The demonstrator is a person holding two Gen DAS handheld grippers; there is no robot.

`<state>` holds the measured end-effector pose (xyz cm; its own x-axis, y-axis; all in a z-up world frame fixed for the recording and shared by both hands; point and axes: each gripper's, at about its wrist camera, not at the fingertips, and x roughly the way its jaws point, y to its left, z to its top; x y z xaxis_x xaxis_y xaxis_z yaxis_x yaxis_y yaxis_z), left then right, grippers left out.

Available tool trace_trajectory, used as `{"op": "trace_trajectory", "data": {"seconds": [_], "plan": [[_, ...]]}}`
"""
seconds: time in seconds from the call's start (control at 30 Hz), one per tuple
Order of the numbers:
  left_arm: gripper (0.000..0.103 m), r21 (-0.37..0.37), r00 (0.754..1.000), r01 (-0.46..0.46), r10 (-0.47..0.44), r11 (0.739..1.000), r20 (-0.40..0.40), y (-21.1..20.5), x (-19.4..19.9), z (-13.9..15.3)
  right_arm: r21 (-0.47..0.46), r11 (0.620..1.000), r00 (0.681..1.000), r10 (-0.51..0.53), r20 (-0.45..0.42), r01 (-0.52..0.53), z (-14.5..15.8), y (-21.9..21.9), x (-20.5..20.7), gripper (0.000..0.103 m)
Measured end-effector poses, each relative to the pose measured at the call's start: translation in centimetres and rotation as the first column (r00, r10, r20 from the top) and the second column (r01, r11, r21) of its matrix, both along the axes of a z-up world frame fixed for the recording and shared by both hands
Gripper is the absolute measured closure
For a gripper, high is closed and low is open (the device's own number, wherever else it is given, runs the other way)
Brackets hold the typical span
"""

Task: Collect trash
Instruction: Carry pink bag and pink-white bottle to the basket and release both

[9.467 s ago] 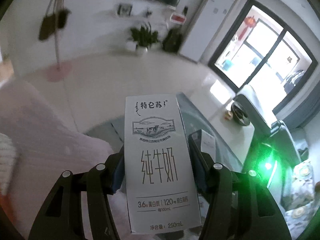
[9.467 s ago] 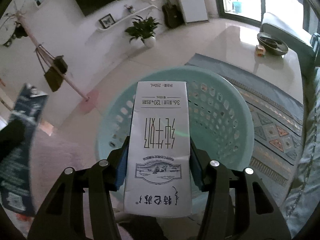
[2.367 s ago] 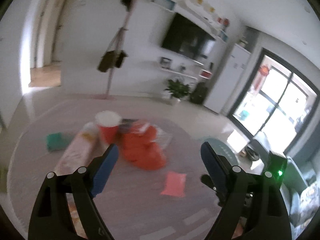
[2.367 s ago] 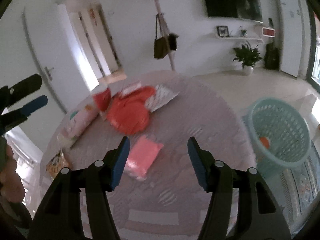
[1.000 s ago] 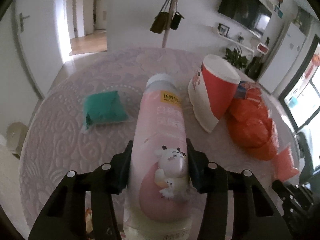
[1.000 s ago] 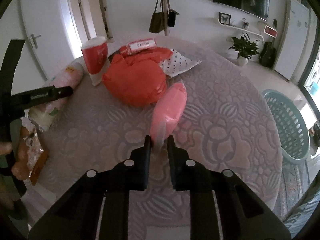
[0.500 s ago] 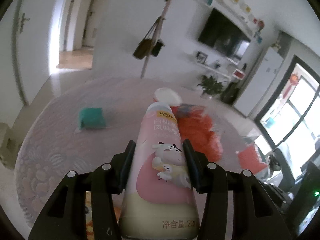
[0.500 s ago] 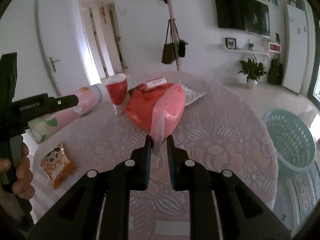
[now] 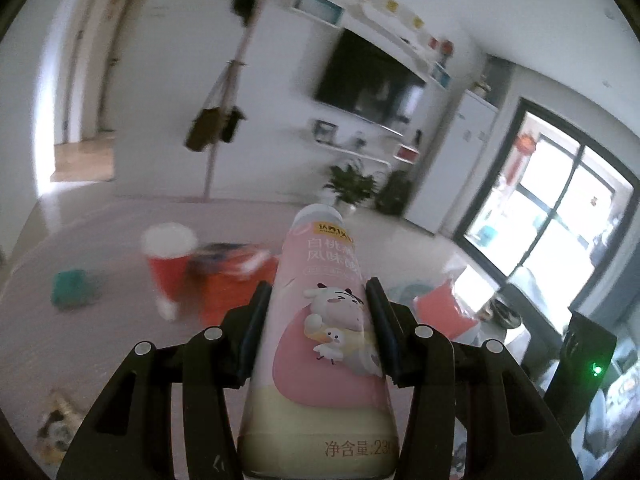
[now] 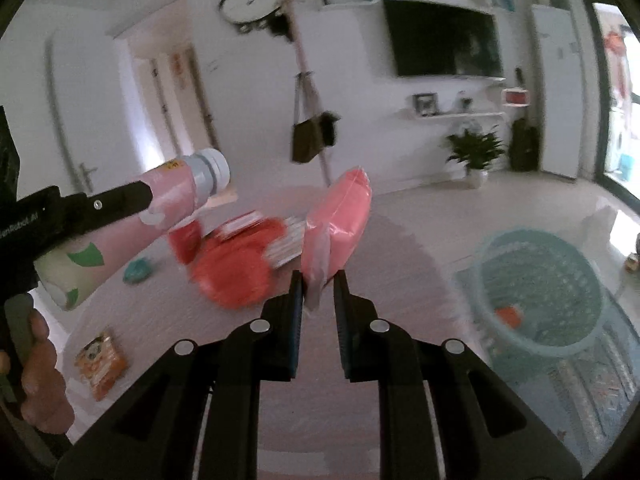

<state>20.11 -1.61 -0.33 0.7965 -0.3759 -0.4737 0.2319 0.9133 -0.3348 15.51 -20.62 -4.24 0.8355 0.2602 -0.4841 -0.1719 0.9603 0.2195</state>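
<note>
My left gripper (image 9: 318, 300) is shut on a pink and cream drink bottle (image 9: 324, 344) with a cartoon label, lifted off the round table (image 9: 100, 344). The right wrist view shows that same bottle (image 10: 132, 228) at the left, held in the air by the other gripper. My right gripper (image 10: 316, 280) is shut on the edge of a pink plastic packet (image 10: 340, 220), which stands up above its fingers. The teal basket (image 10: 540, 280) stands on the floor to the right, with an orange item inside.
On the table lie a red paper cup (image 9: 170, 260), an orange-red bag (image 10: 232, 272), a green pouch (image 9: 70, 288) and an orange snack packet (image 10: 100, 360). A coat stand (image 10: 308, 120), a plant (image 10: 474, 152) and a TV stand by the far wall. A hand (image 10: 36, 372) is at lower left.
Both grippers have risen off the table with their loads and swung right. The bottle and the pink packet are now in the air, and the basket has come further into view.
</note>
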Motion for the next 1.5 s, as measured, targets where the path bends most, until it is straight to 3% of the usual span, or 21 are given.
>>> {"op": "trace_trajectory", "data": {"seconds": [0.3,0.63,0.73,0.8,0.93,1.0,1.03,1.07,1.17,1.23,1.5], "plan": [[0.056,0.043,0.981,0.192,-0.192,0.980,-0.004,-10.6,5.1,0.5,0.009,0.982,0.982,-0.188,0.006,0.188,-0.2,-9.7,2.3,0.090],[0.056,0.053,0.912,0.400,-0.391,0.915,-0.127,-22.9,11.7,-4.1,0.031,0.913,0.908,-0.400,-0.127,0.407,-5.1,-19.8,5.5,0.090],[0.056,0.014,0.884,0.439,-0.429,0.899,-0.185,-25.1,13.7,-6.3,0.024,0.895,0.875,-0.430,-0.223,0.446,-7.6,-21.9,7.2,0.090],[0.056,-0.065,0.854,0.461,-0.463,0.885,-0.237,-25.8,15.4,-8.4,0.002,0.886,0.849,-0.442,-0.288,0.463,-9.2,-22.8,8.5,0.090],[0.056,-0.116,0.817,0.463,-0.474,0.878,-0.328,-26.4,17.4,-11.5,0.003,0.886,0.820,-0.429,-0.379,0.465,-12.1,-23.5,9.9,0.089],[0.047,-0.093,0.821,0.456,-0.459,0.885,-0.339,-26.4,17.5,-12.3,-0.005,0.887,0.817,-0.428,-0.386,0.463,-12.7,-23.5,10.0,0.089],[0.036,-0.097,0.824,0.449,-0.454,0.888,-0.338,-26.3,17.5,-12.3,-0.005,0.887,0.817,-0.427,-0.389,0.461,-12.9,-23.6,10.1,0.087],[0.031,-0.109,0.826,0.447,-0.457,0.888,-0.330,-26.2,17.6,-12.1,0.002,0.888,0.818,-0.421,-0.392,0.459,-13.1,-23.9,10.1,0.085],[0.030,-0.099,0.835,0.449,-0.456,0.888,-0.307,-25.6,17.1,-11.5,0.016,0.882,0.814,-0.427,-0.394,0.471,-13.4,-24.2,9.7,0.072],[0.030,-0.102,0.839,0.448,-0.457,0.888,-0.296,-25.1,16.5,-10.8,0.029,0.875,0.810,-0.435,-0.392,0.484,-13.2,-24.5,9.2,0.054],[0.027,-0.146,0.859,0.433,-0.456,0.890,-0.234,-21.3,12.6,-7.9,0.077,0.886,0.841,-0.403,-0.359,0.458,-10.6,-23.8,7.1,0.052]]}}
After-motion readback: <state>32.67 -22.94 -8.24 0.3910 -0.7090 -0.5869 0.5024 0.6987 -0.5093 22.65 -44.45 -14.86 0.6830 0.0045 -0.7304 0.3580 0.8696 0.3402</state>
